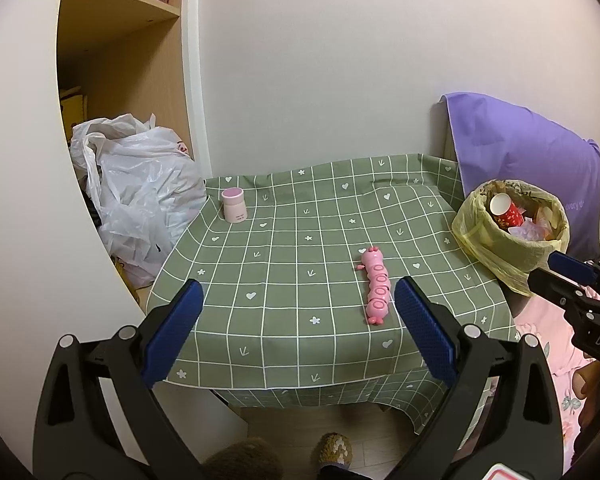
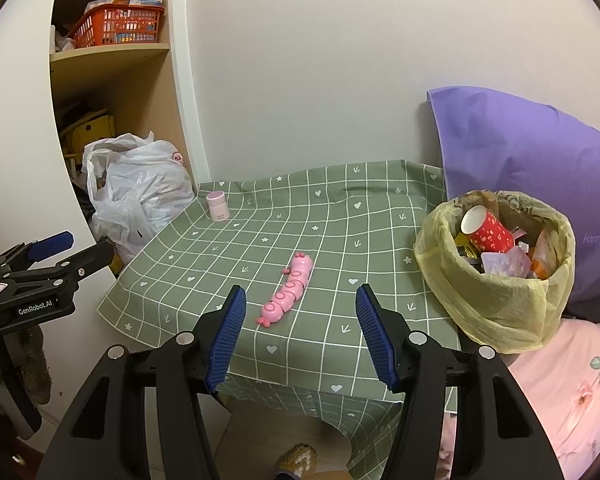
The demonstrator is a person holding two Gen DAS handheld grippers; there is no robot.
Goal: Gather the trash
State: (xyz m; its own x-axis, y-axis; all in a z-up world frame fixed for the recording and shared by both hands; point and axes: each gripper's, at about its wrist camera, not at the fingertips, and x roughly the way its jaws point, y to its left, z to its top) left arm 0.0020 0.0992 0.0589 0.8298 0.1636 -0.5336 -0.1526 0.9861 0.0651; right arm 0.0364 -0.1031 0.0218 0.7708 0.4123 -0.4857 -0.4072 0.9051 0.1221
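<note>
Trash collection, late stage: bin loaded, counter nearly bare

Counter [image 2: 204, 264] under the green checked cloth carries just two loose items. A pink caterpillar-shaped toy [image 2: 288, 289] lies near the front edge, roughly mid-width. A small pink-capped jar [image 2: 217, 207] stands upright at the far left corner, well apart from the toy. Neither looks like obvious rubbish (judgement only; the task line does not say what counts).

Trash bin [image 2: 496, 312] with a yellow liner sits at the right edge of the counter, in front of a purple cushion [image 2: 512, 148]. Inside it: a red paper cup [image 2: 487, 229] lying tilted on top, plus crumpled wrappers and plastic pieces beneath. The finer contents are too jumbled to name.

Left gripper [image 1: 298, 326]: jaws spread wide, nothing between the pads, hovering over the front left of the counter. Right gripper [image 2: 298, 334]: jaws likewise apart and empty, aimed at the front centre, with the toy just beyond and between the fingertips. Neither touches anything.

Progress estimate: the collecting appears mostly done, since the waste visible is already in the bin and no scraps show on the cloth. What may remain is deciding whether the toy or jar goes in. Tying off the liner is another possible last step. A white plastic bag [image 2: 140, 188] bulges beside the shelf unit at left, off the counter. Its role in the task cannot be told from here.
</note>
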